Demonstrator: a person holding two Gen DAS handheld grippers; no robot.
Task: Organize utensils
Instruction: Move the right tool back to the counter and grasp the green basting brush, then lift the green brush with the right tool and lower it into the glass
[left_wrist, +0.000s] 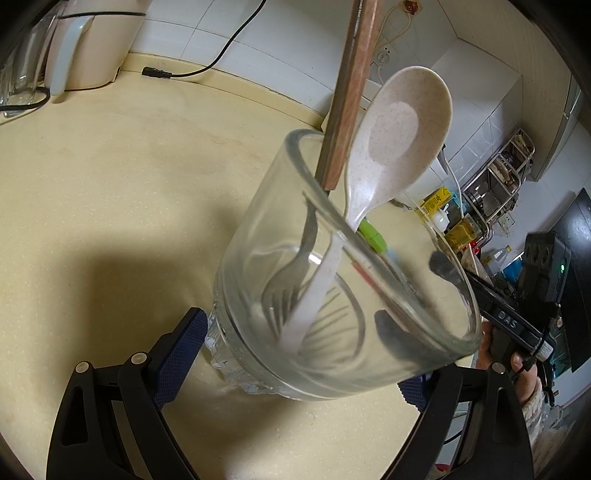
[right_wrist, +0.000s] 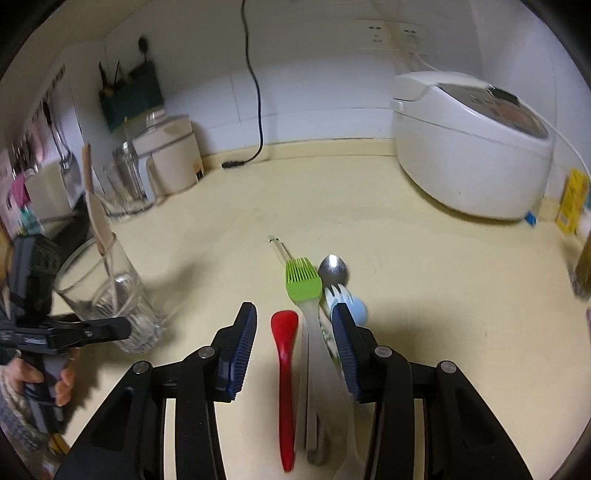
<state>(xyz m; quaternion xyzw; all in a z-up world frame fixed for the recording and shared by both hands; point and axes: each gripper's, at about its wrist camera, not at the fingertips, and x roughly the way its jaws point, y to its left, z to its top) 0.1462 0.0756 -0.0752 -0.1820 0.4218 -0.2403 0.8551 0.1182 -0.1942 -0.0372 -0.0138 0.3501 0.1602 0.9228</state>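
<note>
**Glass held tilted with three utensils in it, rest still lying on surface**

Glass cup (left_wrist: 332, 280) tilted, clamped at its ribbed base between the left gripper's (left_wrist: 303, 354) fingers (left_wrist: 177, 354); base looks just on or barely off the surface, cannot tell which. Inside: wooden-handled utensil (left_wrist: 351, 92) sticking out toward 12 o'clock, speckled white spoon (left_wrist: 402, 125) with bowl out past the rim at 1 o'clock, metal fork (left_wrist: 291, 269) tines-down at the bottom. All three lean on the far rim.

Right gripper (right_wrist: 295, 347) over the loose utensils, fingers (right_wrist: 240, 347) spread apart, nothing pinched. Between them on the surface: red spoon (right_wrist: 286, 369), and the green silicone brush (right_wrist: 303, 280) with its clear handle running back toward 6 o'clock. Metal spoon (right_wrist: 332, 267) at 1 o'clock of the brush head, touching a pale blue utensil (right_wrist: 354, 306) partly hidden behind the right-hand finger. Clear thin stick (right_wrist: 279, 249) at 11 o'clock of the brush. From this view the glass sits at 9 o'clock, a hand (right_wrist: 55, 380) gripping the left tool's handle.

Surface (right_wrist: 424, 295): cream countertop, beige backsplash lip, white tiled wall. White rice cooker (right_wrist: 469, 147) at 2 o'clock, yellow box (right_wrist: 572, 203) at 3 o'clock, beige appliance (right_wrist: 173, 155) and clear jars in the 10 o'clock corner, black power cord (right_wrist: 255, 92) hanging down the wall at 12 o'clock with its plug lying on the surface.
</note>
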